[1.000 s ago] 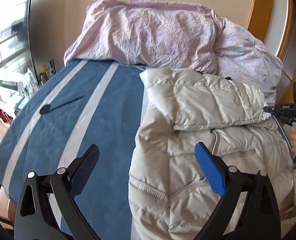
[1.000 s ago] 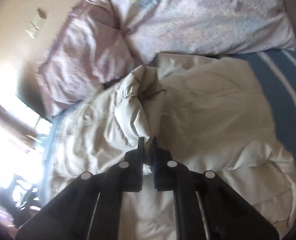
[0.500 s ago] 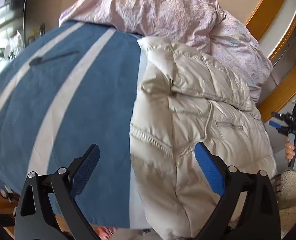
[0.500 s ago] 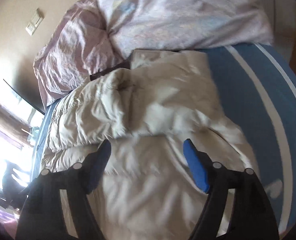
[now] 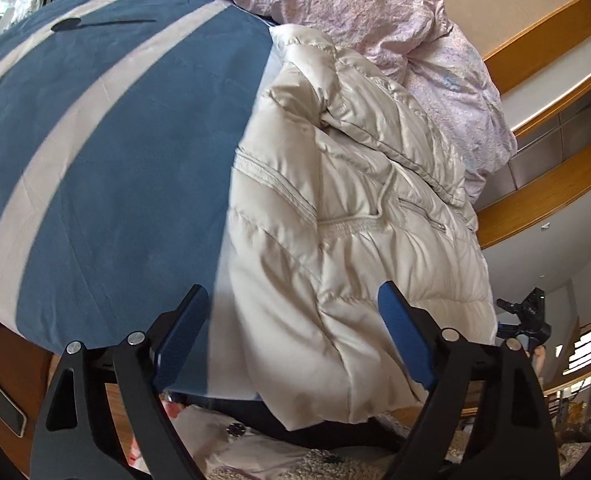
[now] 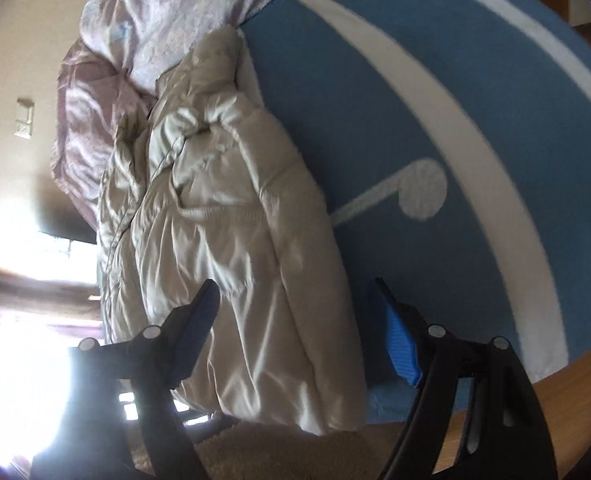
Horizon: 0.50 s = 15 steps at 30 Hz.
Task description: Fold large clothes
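Loosely folded, the cream puffer jacket (image 5: 367, 216) lies on the blue bedspread (image 5: 107, 152), left gripper (image 5: 295, 340) closing empty, right gripper (image 6: 295, 320) apart.

Cream quilted jacket (image 5: 359, 216) on blue, white-striped bedspread (image 5: 107, 140).

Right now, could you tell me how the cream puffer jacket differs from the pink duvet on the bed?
The puffer jacket is cream, glossy and quilted; the duvet is pale pink, matte and crinkled. The jacket reaches the bed's near edge; the duvet is heaped at the far end. Both rest on the blue striped cover.
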Motion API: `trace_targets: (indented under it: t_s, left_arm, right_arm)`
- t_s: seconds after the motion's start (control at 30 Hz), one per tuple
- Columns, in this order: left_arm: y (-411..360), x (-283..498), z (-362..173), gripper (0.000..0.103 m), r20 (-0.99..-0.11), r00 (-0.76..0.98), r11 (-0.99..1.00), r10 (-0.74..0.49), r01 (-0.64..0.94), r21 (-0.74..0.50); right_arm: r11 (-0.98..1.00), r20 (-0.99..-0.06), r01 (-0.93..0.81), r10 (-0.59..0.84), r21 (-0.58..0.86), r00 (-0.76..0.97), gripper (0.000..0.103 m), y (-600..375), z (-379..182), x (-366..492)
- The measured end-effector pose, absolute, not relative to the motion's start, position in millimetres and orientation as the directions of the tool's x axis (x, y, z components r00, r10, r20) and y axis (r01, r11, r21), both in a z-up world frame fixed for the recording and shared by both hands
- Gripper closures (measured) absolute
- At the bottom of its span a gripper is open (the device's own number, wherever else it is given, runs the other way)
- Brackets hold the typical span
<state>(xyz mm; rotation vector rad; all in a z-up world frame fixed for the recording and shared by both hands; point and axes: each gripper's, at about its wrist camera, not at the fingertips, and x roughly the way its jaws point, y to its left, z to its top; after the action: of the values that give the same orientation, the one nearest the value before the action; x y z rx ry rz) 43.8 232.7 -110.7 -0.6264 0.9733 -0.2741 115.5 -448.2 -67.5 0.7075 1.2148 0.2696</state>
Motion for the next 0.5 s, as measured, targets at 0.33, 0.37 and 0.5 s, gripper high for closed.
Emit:
trace_targets:
  t_s: [0.33, 0.37, 0.5]
  left_arm:
    - [216.1, 32.6, -119.3, 0.026, -0.609, 0.536, 0.690, -0.585, -0.065, -0.721]
    - [215.1, 30.9, -120.3, 0.027, -0.602, 0.538, 0.682, -0.590, -0.066, -0.728]
    - [208.7, 28.4, -122.1, 0.028, -0.579, 0.546, 0.662, -0.605, -0.059, -0.747]
  right_arm:
    - [0.716, -0.699, 0.085, 0.639, 0.693, 0.321, 0.030, -432.9, -73.0, 112.5]
    - [0.706, -0.689, 0.079, 0.650, 0.704, 0.321, 0.031, -432.5, -72.9, 112.8]
    - [0.695, -0.669, 0.032, 0.678, 0.718, 0.306, 0.033, -425.6, -73.5, 109.9]
